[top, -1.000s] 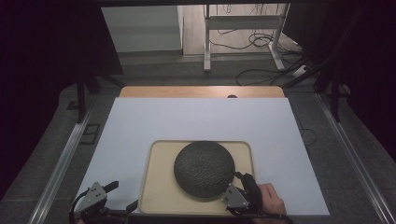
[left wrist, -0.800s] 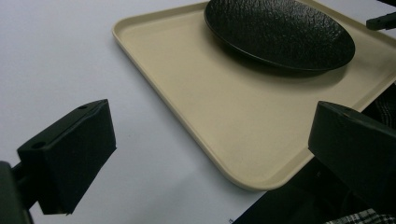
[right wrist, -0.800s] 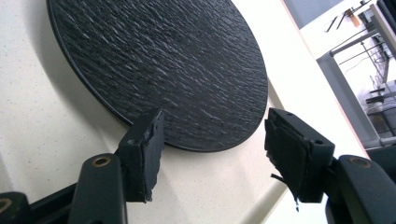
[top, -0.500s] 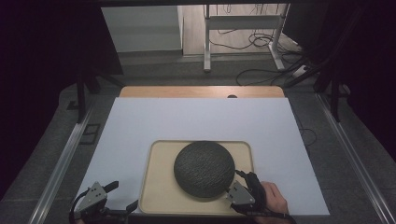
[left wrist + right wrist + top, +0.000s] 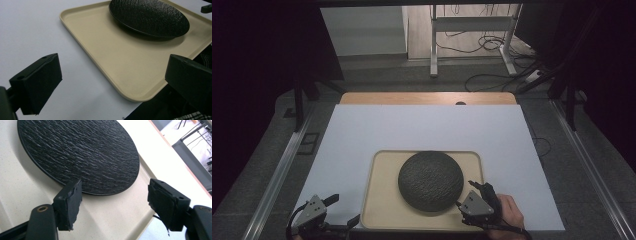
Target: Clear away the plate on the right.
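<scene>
High view puts the round, black, rough-textured plate [image 5: 430, 180] on the beige rectangular plastic tray [image 5: 384, 210], a little toward the tray's 3 o'clock side, and the tray itself sits near the 6 o'clock edge of the white table sheet [image 5: 422, 130].

Your right gripper [image 5: 476, 196] is at about 4 o'clock of the plate, just beside its rim, and its jaws stand spread and grasp nothing. From the right gripper view, one jaw overlaps the plate's near edge [image 5: 80, 152] while the other hangs over the tray's rim; whether a jaw already touches the plate is not clear, but nothing is pinched yet.

Your left gripper [image 5: 339, 212] waits at the tray's 7 o'clock corner, released as well. In the left gripper view its jaws straddle that corner of the tray [image 5: 120, 65] without closing on it, one over the white sheet and one off the table's near edge.

By my reading you are at the approach stage. The plate lies flat and unlifted on the tray, so the whole of the grasp is left: bring the right jaws around the rim, close them, then lift. The thin, low rim may be hard to catch.
</scene>
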